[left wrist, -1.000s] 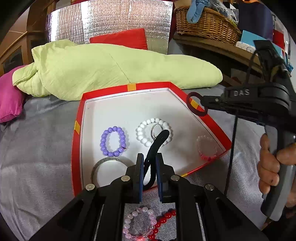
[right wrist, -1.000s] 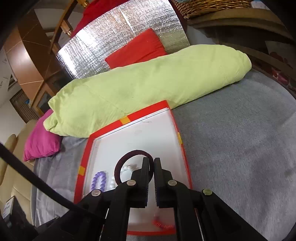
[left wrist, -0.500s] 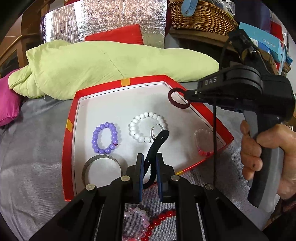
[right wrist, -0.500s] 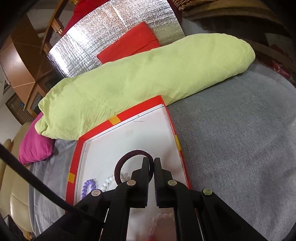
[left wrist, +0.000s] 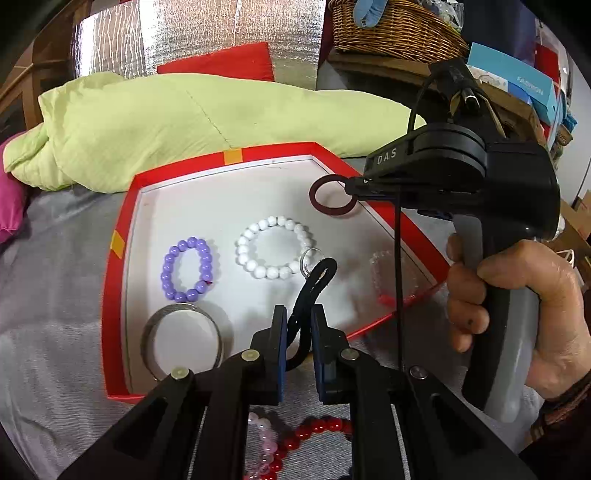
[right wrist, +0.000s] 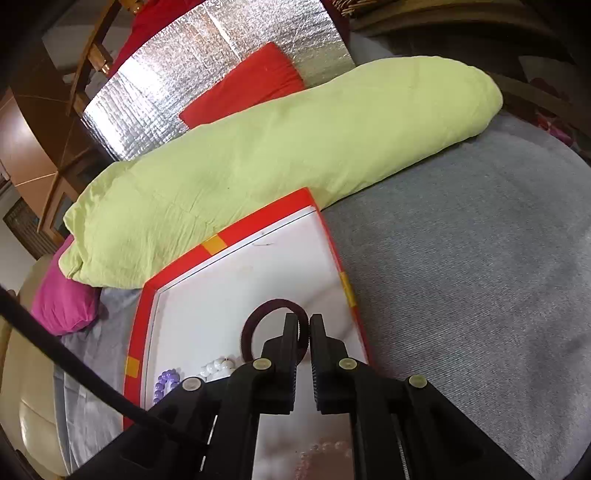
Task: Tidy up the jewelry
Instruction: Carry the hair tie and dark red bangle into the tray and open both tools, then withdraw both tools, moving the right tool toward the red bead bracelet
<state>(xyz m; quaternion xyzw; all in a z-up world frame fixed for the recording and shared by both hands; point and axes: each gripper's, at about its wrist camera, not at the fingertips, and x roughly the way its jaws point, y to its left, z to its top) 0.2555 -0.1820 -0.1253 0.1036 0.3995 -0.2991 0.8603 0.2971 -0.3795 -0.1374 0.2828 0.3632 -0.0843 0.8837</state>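
A red-rimmed tray (left wrist: 122, 258) with a white floor lies on the grey bedcover. In it are a purple bead bracelet (left wrist: 186, 269), a white bead bracelet (left wrist: 275, 247), a small silver ring (left wrist: 310, 258), a metal bangle (left wrist: 183, 339) and a clear pink bracelet (left wrist: 384, 273). My left gripper (left wrist: 299, 314) is shut on a black hair tie (left wrist: 314, 284) above the tray's near edge. My right gripper (left wrist: 349, 184), held by a person's hand (left wrist: 517, 295), grips a maroon hair tie (right wrist: 273, 306) low over the tray's far right corner. Its jaws are just opening, the tie still between them.
A pink bead bracelet (left wrist: 264, 443) and a red bead bracelet (left wrist: 317, 428) lie on the cover in front of the tray. A long green pillow (left wrist: 184, 122) bounds the tray's far side. Behind are a red cushion (left wrist: 221, 66) and a wicker basket (left wrist: 399, 26).
The right gripper has carried the maroon hair tie leftward and down, from beyond the tray's right rim to over its white floor. The left gripper has stayed in place.
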